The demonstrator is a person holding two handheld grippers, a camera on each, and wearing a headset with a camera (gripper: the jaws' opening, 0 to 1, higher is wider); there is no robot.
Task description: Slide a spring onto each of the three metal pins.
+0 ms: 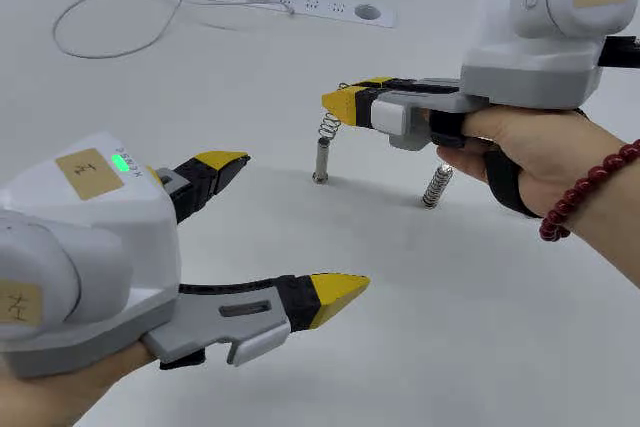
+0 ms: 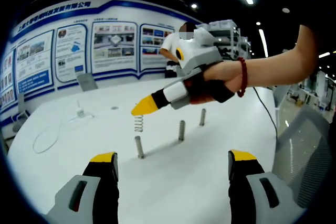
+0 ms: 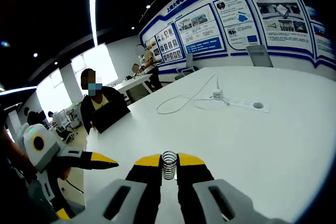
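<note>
Right gripper (image 1: 345, 105) jaws clenched on spring (image 1: 328, 127), coil hanging below the tips just above bare pin (image 1: 321, 160); best set coil plumb, centre, lower, then release; left gripper (image 1: 295, 222) jaws spread, idle.

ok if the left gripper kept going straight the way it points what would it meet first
Probably the bare pin, nearest and just left of its line; a sprung pin behind sits nearer the centre. Depth is unclear, so either could be first.
</note>
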